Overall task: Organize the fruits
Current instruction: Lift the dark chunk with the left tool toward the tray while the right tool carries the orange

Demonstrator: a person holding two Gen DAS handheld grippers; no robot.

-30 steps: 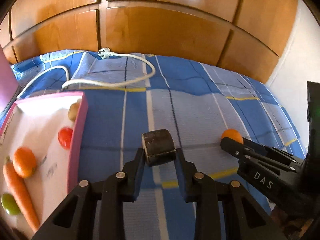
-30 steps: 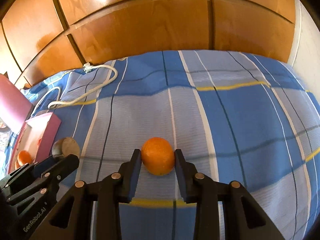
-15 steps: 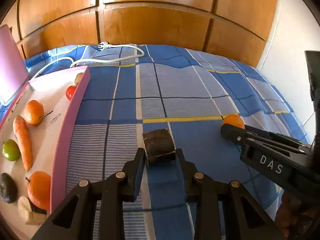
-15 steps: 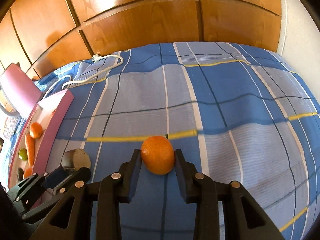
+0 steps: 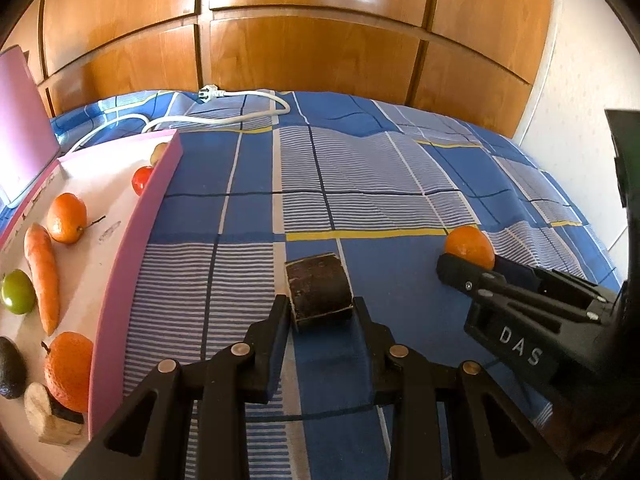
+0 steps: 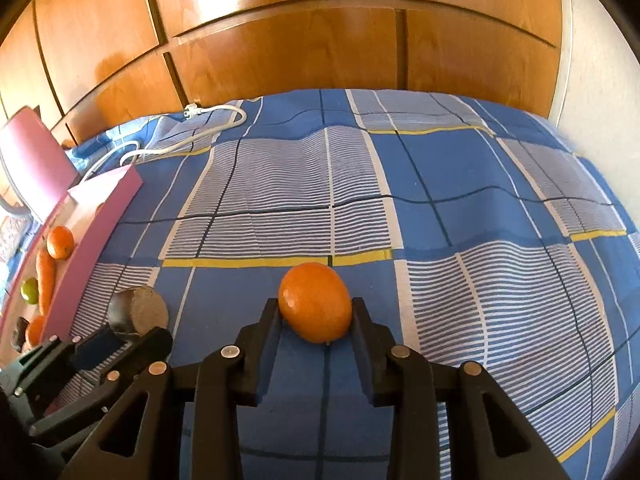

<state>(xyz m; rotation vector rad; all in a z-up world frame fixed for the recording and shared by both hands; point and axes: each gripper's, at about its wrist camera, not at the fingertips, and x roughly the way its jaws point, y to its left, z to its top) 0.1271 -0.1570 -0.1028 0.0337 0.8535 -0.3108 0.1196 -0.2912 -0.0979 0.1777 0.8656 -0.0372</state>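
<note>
left fingers (image 5: 320, 312) pinch a dark cylinder (image 5: 318, 288); right fingers (image 6: 314, 312) clamp an orange (image 6: 314, 307) above the bedspread (image 6: 440, 184).

Bedspread (image 5: 360, 184) is blue w/ white-striped panels, thin dark lines & yellow bands; cupboard doors (image 5: 304, 52) behind are warm orange-brown wood, cable (image 5: 224, 120) on the cover is white. Pink-walled box (image 5: 132, 256) has a white floor w/ orange carrot (image 5: 42, 276), green fruit (image 5: 17, 292), red fruit (image 5: 141, 180), dark avocado (image 5: 11, 368). Both grippers black: left gripper (image 5: 320, 312) w/ dark brown block (image 5: 318, 290), right gripper (image 6: 316, 312) w/ bright orange fruit (image 6: 314, 308).
</note>
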